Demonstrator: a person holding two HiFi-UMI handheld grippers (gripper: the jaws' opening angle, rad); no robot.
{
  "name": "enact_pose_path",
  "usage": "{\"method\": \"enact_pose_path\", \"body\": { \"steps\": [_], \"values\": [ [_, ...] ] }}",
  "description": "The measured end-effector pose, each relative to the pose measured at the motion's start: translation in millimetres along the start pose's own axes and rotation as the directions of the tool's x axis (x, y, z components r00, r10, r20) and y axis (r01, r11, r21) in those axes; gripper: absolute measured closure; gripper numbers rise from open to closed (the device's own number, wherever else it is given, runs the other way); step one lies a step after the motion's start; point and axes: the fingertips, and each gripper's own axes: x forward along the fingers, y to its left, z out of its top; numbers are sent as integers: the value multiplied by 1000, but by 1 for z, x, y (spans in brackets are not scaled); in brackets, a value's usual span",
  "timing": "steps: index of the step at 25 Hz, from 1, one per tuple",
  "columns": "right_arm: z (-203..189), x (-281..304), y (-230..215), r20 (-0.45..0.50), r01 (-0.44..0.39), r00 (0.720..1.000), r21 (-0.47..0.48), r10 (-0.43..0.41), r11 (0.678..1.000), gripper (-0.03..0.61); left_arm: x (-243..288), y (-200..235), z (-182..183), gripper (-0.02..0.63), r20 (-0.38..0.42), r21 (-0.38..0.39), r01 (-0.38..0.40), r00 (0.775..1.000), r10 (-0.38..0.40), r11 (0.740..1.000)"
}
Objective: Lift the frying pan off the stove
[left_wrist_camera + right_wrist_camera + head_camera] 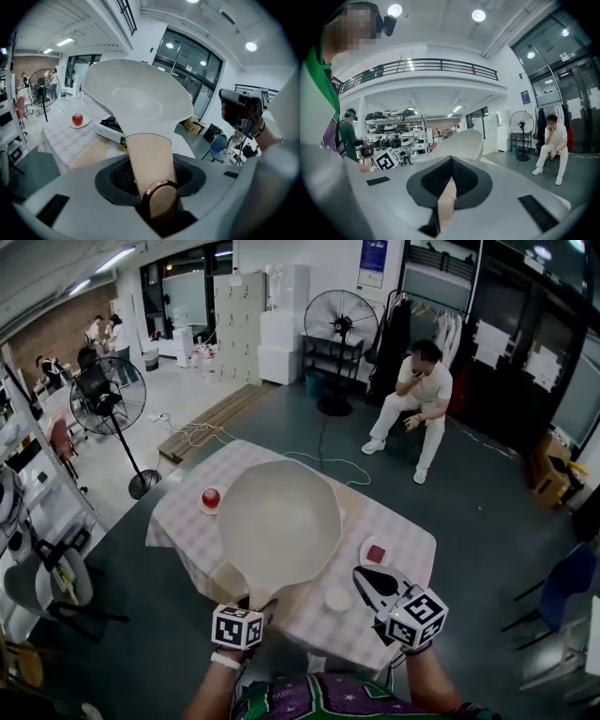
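A white frying pan (279, 521) hangs tilted above the table, its underside toward me in the head view. My left gripper (256, 606) is shut on its wooden handle (147, 159), which runs between the jaws toward the camera in the left gripper view. Under the raised pan (136, 101) the white stove (108, 129) stands on the table; in the head view the pan hides it. My right gripper (367, 582) hovers to the pan's right with its jaws together and nothing in them. The pan's rim (461, 143) shows ahead in the right gripper view.
The table (408, 545) has a checked cloth. On it are a red apple on a plate (211, 498), a small plate with something red (375, 553) and a white dish (337, 599). A person sits behind (417, 399). Fans stand at left (108, 390) and back (339, 324).
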Motion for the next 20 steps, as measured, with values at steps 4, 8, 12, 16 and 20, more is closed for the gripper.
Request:
{"method": "enact_pose_path", "body": {
  "steps": [4, 8, 12, 16, 20],
  "values": [
    [-18, -20, 26, -12, 18, 1000, -10, -18, 1000, 572, -33, -13, -13, 409, 95, 40, 9, 995, -13, 999],
    [-27, -44, 38, -18, 71, 997, -56, -72, 996, 572, -63, -20, -12, 408, 190, 75, 50, 980, -63, 996],
    [-20, -63, 41, -9, 114, 993, -40, -115, 993, 572, -96, -27, -7, 408, 265, 107, 32, 962, -59, 994],
    [-9, -76, 41, 2, 89, 996, -57, -89, 994, 572, -123, -38, 7, 408, 327, 151, -49, 945, -3, 987],
    [2, -93, 25, 38, 63, 997, -70, -61, 996, 572, -140, -60, 29, 407, 402, 172, -127, 914, 49, 977]
  ]
}}
